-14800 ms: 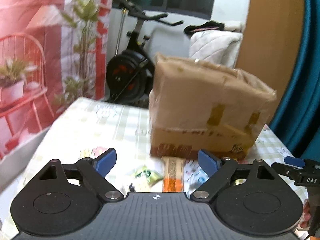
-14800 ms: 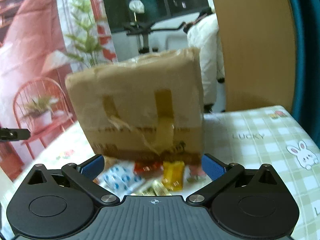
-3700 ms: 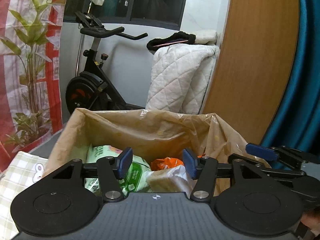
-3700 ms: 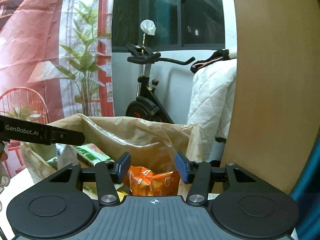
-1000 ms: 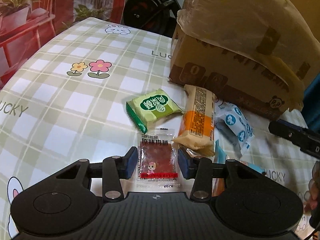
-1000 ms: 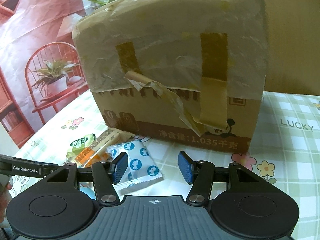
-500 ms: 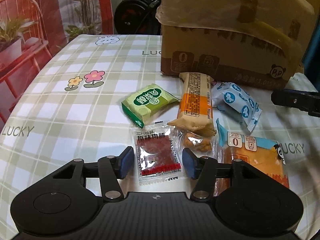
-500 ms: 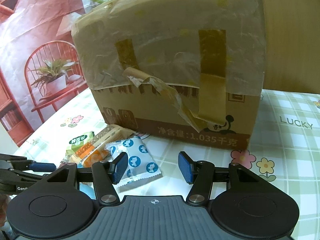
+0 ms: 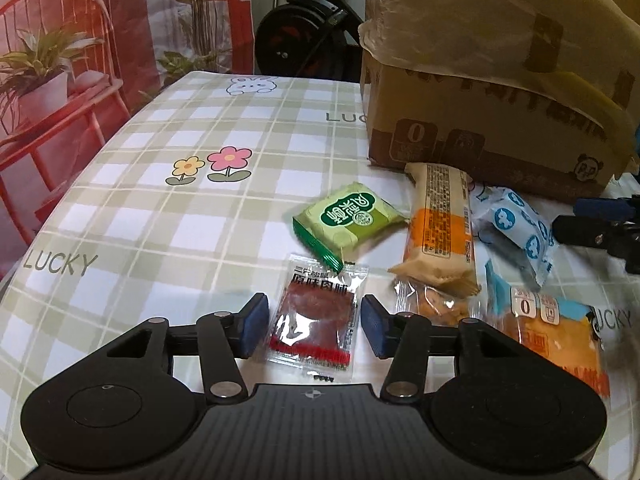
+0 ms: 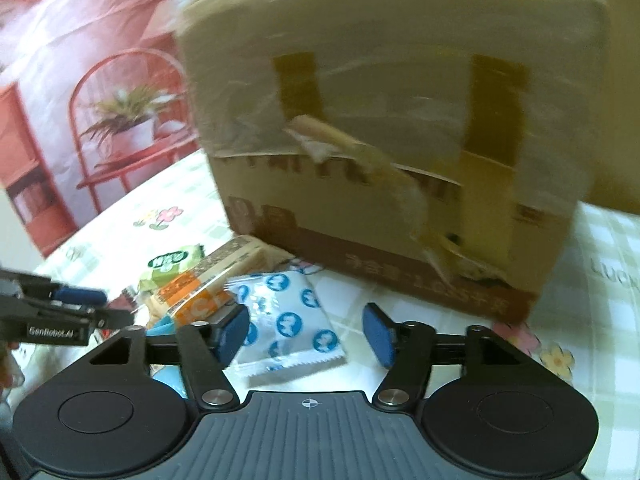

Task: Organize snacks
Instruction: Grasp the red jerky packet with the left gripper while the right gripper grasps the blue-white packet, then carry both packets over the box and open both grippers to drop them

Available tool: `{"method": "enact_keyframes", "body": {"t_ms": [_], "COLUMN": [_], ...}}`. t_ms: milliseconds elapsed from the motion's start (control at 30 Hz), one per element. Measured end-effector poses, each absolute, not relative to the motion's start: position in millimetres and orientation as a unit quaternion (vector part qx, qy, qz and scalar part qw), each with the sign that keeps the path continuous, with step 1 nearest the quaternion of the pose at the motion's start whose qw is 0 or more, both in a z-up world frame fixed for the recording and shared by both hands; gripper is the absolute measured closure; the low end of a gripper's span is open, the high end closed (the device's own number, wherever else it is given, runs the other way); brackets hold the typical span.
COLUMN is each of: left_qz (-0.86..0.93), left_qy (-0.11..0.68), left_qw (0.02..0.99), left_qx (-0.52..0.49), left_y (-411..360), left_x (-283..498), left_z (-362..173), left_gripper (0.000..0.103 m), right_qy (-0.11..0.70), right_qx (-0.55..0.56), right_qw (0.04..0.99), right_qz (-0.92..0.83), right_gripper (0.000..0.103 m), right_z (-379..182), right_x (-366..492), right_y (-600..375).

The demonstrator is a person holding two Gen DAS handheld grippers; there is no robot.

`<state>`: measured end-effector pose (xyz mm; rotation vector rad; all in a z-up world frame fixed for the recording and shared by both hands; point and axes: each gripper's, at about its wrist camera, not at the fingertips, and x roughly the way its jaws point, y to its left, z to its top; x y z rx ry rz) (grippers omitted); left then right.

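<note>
Snacks lie on the checked tablecloth in front of a cardboard box (image 9: 496,92). My left gripper (image 9: 314,330) is open, its blue pads on either side of a clear packet of red dried meat (image 9: 316,320), not touching it. Beyond lie a green packet (image 9: 346,220), a long orange and beige bar (image 9: 440,224), a white packet with blue dots (image 9: 516,228), a small clear nut packet (image 9: 438,308) and an orange and blue packet (image 9: 552,336). My right gripper (image 10: 306,334) is open over the blue-dotted packet (image 10: 288,316), close to the box (image 10: 400,120).
The tablecloth (image 9: 160,200) has bare room to the left, with flower and rabbit prints. The right gripper's fingers (image 9: 600,224) show at the right edge of the left wrist view. An exercise bike (image 9: 308,36) and a red printed backdrop stand behind the table.
My left gripper has come a little closer to the red meat packet, jaws still open around it. My right gripper has moved forward and lower toward the blue-dotted packet; its view is blurred by motion.
</note>
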<state>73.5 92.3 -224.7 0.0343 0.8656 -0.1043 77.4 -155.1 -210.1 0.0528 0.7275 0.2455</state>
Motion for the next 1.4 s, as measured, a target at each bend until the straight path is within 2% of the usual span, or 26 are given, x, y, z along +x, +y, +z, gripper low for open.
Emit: {"method": "enact_keyframes", "body": {"t_ms": [133, 300, 333, 400, 533, 1000, 1400], "left_qz": [-0.050, -0.053, -0.052, -0.055, -0.061, -0.101, -0.153], "left_qy": [0.413, 0.412, 0.409, 0.405, 0.390, 0.328, 0.268], "left_qw": [0.909, 0.909, 0.910, 0.912, 0.918, 0.939, 0.951], "left_qx": [-0.006, -0.034, -0.036, -0.039, -0.040, -0.037, -0.023], "left_y": [100.1, 111.3, 112.4, 113.0, 109.6, 85.3, 53.0], "left_x": [69.4, 62.2, 60.6, 58.9, 55.2, 45.7, 44.3], "left_z": [-223.7, -221.1, -219.6, -216.5, -207.7, -159.7, -114.7], "left_gripper": [0.063, 0.063, 0.063, 0.063, 0.063, 0.063, 0.063], "right_qy": [0.363, 0.391, 0.399, 0.402, 0.398, 0.348, 0.271], "right_qx": [-0.005, -0.014, -0.009, -0.001, 0.007, 0.040, 0.049], "right_qw": [0.921, 0.909, 0.906, 0.904, 0.906, 0.931, 0.957], "right_qz": [0.141, 0.141, 0.142, 0.146, 0.143, 0.106, 0.090], "right_gripper": [0.035, 0.036, 0.038, 0.051, 0.056, 0.058, 0.058], "right_z": [-213.2, -229.3, -233.3, -235.6, -231.0, -192.7, -134.9], "right_x": [91.2, 112.0, 114.7, 114.0, 102.7, 43.5, 0.9], "right_y": [-140.6, -134.4, -135.2, -137.9, -145.0, -178.0, -196.1]}}
